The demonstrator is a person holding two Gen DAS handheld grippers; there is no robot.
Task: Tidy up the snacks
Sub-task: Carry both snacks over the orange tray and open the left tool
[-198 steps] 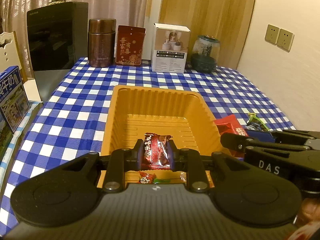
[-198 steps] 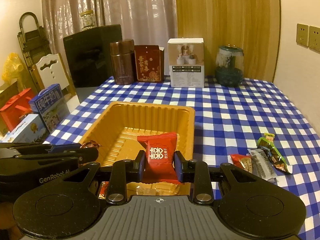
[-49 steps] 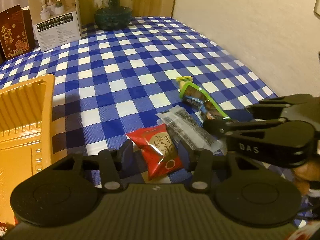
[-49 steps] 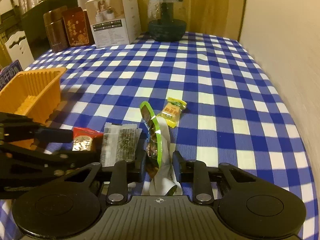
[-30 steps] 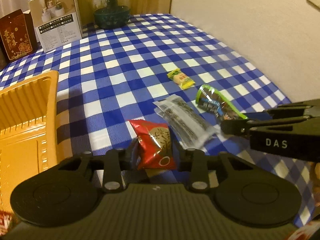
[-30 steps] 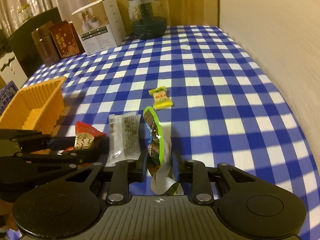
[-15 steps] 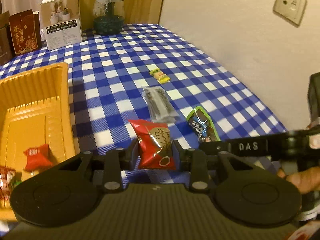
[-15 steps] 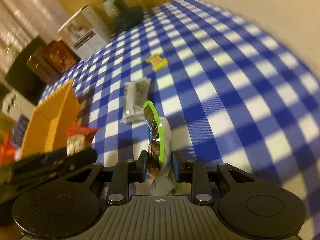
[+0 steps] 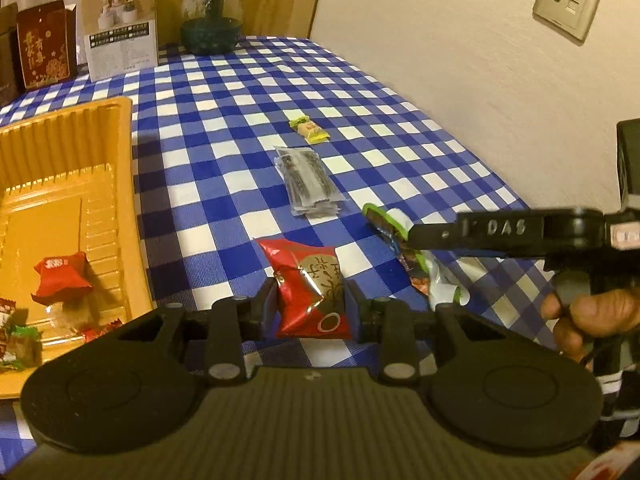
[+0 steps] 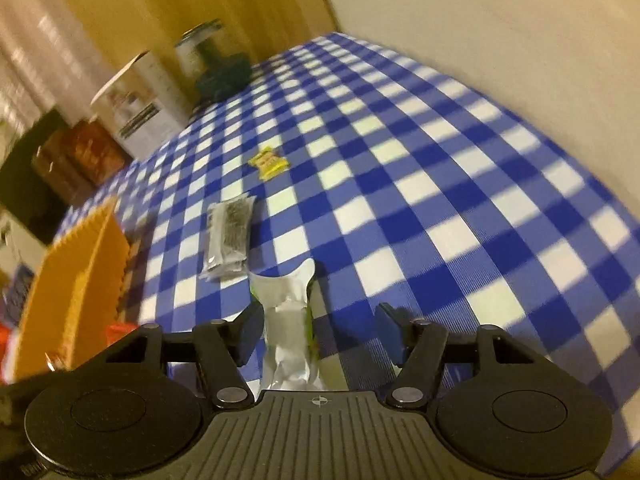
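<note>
While crinkly foil packet (image 9: 310, 287) stays pinched, ribbed tray (image 9: 120, 168) gleams

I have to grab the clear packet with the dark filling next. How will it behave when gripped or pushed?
The clear packet lies flat on the checked tablecloth, so it is probably light and thin. Its crinkled, glossy film suggests it may flex and slip between gripper pads. Pushed, it would likely slide, not roll.

A red snack packet (image 9: 312, 289) is pinched upright off the checked surface (image 9: 248, 92). A green-edged packet (image 10: 289, 332) hangs tilted. A clear dark packet (image 9: 310, 179) and yellow candy (image 9: 309, 130) lie flat; the orange tray (image 9: 120, 152) holds red-wrapped sweets (image 9: 60, 280).
</note>
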